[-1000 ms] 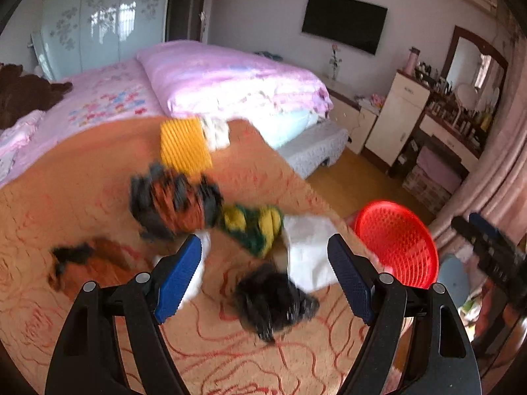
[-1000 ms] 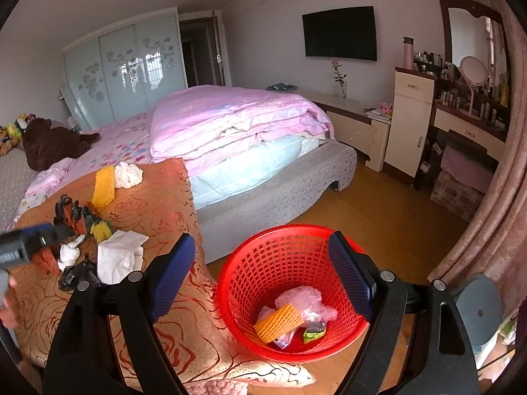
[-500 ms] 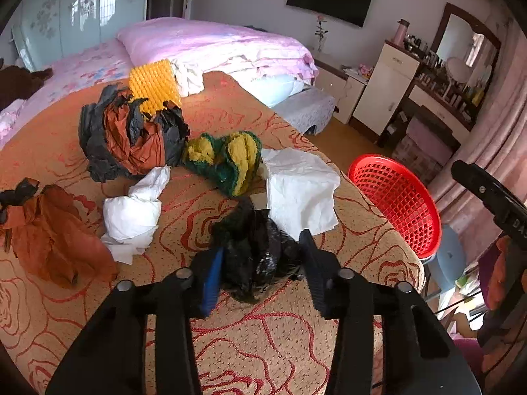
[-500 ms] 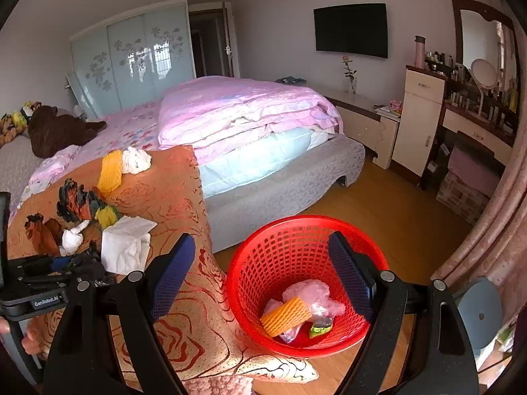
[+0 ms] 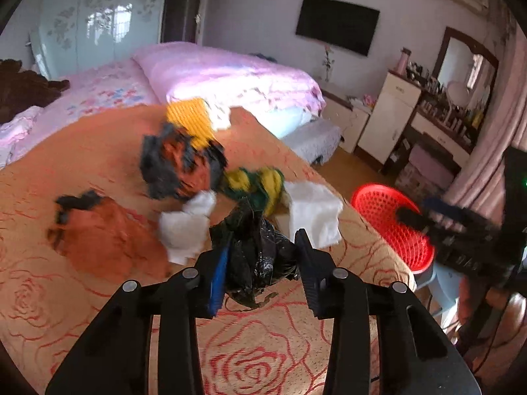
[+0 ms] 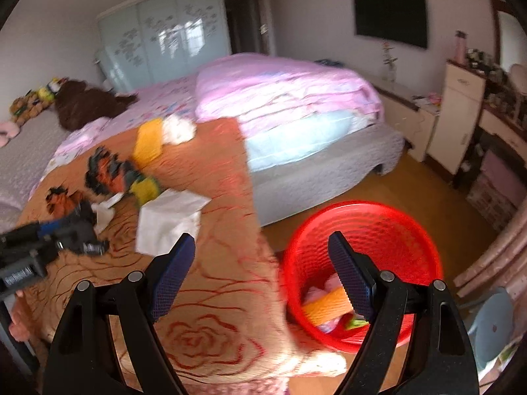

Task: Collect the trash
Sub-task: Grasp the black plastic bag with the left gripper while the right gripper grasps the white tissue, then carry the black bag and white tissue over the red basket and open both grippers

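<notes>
On the orange rose-patterned cloth (image 5: 98, 302) lies a crumpled black plastic bag (image 5: 260, 263). My left gripper (image 5: 263, 243) has its jaws closing, both pads pressed against that bag. Beyond it lie a flat white tissue (image 5: 313, 217), a crumpled white tissue (image 5: 184, 230), a yellow-green scrap (image 5: 253, 181), a black-and-orange wrapper (image 5: 178, 168), an orange-brown wrapper (image 5: 102, 237) and a yellow foam net (image 5: 191, 121). My right gripper (image 6: 262, 247) stands open and empty over the cloth's edge, beside the red basket (image 6: 362, 207), which holds an orange foam net and pink plastic.
A bed with a pink quilt (image 6: 283, 89) stands behind the cloth-covered surface. The red basket (image 5: 372, 197) sits on the wooden floor at the right, with a pale blue stool (image 6: 494, 322) near it. A dresser with a mirror (image 5: 461, 75) lines the right wall.
My left gripper went from wide open to closed around the black bag. The right gripper swung left, so the cloth's edge now lies between its fingers and the basket sits further right.
</notes>
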The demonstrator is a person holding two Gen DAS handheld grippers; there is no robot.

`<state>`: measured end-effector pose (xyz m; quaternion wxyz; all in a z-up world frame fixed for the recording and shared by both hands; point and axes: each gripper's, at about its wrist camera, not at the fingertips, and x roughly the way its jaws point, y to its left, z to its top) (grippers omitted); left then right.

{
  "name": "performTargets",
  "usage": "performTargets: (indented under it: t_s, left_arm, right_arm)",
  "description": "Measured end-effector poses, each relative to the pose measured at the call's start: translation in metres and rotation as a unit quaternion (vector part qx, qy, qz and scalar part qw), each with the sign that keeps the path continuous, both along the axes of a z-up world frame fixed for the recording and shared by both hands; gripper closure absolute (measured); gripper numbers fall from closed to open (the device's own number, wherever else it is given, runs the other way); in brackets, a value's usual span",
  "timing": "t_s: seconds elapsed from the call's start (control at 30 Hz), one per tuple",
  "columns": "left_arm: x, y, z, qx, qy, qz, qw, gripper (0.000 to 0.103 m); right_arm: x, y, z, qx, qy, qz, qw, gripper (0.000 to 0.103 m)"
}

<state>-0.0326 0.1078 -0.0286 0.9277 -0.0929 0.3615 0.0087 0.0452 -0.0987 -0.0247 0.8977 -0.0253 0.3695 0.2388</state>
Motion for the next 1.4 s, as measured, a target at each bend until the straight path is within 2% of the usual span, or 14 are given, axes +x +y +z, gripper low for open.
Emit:
performTargets:
  t_s: [0.3,0.6,0.7,0.73,0.87,0.97,1.13,1.4]
  left_arm:
    - [-0.01,0.031,0.02,-0.005,-0.027,0.049,0.9984,0.067]
    - [-0.014,0.039,0.022,-0.006,-0.031,0.057,0.9979,0.067]
    - [-0.014,0.038,0.022,-0.007,-0.03,0.057,0.9979,0.067]
    - [-0.014,0.038,0.021,-0.007,-0.03,0.057,0.9979,0.067]
    - [-0.015,0.036,0.019,-0.007,-0.027,0.057,0.998,0.067]
    - [-0.015,0.036,0.019,-0.007,-0.028,0.057,0.998,0.067]
    - [-0.016,0.036,0.017,-0.007,-0.028,0.054,0.9981,0.067]
    - [-0.017,0.035,0.017,-0.005,-0.031,0.051,0.9982,0.067]
  right_arm:
    - [0.005,0.065,-0.012,-0.008,0.018,0.082,0.996,0.023]
    - [0.013,0.1,-0.032,-0.036,0.03,0.094,0.994,0.023]
    - [0.011,0.102,-0.035,-0.043,0.026,0.094,0.994,0.034]
    - [0.01,0.103,-0.036,-0.046,0.027,0.098,0.994,0.041]
    - [0.009,0.101,-0.035,-0.044,0.026,0.099,0.994,0.054]
    - [0.008,0.096,-0.033,-0.039,0.028,0.101,0.994,0.061]
    - [0.004,0.09,-0.027,-0.034,0.024,0.108,0.993,0.067]
    - [-0.004,0.076,-0.014,-0.019,0.019,0.104,0.994,0.068]
